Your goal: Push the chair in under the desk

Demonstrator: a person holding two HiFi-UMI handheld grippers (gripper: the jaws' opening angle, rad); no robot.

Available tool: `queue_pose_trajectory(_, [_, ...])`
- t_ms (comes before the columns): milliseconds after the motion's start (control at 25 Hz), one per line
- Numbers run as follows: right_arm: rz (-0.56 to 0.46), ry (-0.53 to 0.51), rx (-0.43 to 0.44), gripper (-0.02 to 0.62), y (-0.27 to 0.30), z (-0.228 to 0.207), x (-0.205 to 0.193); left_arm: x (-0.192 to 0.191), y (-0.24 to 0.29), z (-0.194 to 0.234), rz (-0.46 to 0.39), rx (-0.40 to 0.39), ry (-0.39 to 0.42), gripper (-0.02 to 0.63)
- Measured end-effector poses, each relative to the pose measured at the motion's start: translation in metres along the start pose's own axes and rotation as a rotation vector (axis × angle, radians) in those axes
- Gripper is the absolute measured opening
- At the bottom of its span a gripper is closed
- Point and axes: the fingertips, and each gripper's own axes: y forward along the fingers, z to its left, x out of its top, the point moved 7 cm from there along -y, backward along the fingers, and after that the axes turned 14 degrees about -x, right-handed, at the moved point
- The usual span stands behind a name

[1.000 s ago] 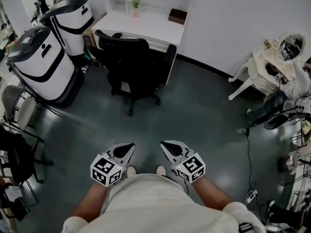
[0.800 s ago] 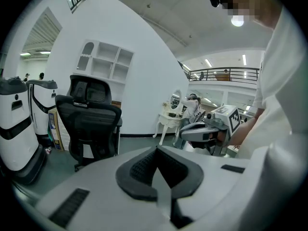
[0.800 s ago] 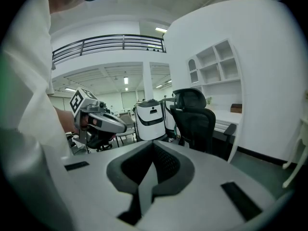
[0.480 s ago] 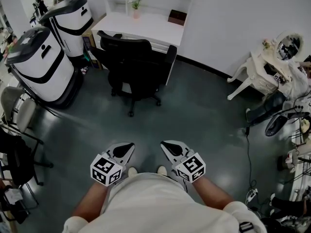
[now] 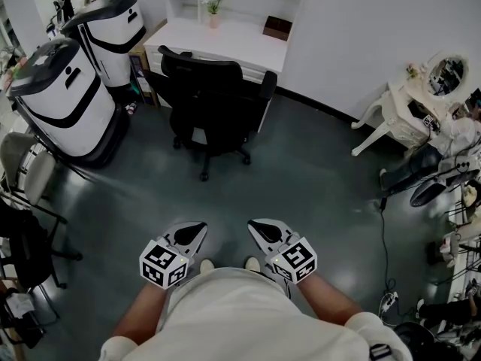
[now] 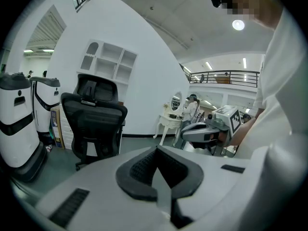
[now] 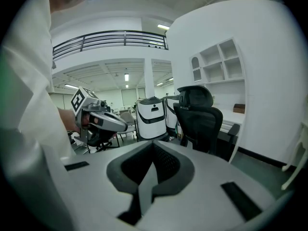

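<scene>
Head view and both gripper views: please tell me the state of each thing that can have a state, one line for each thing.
chair: upright in front of the desk, apparently not pushed in yet, touched by neither gripper.
desk: against the wall, a potted plant and a brown box on top.
left gripper: shut, empty, far from the chair.
right gripper: shut, empty, far from the chair.
</scene>
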Motion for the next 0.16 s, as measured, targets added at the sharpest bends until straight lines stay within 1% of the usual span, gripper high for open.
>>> queue_pose_trajectory(160, [0.006,-0.006,0.004,0.003,0.0101,0.0112,0.0039,-0.0015,-0.0127,0.0083,0.002,-0.003,-0.003,-0.005])
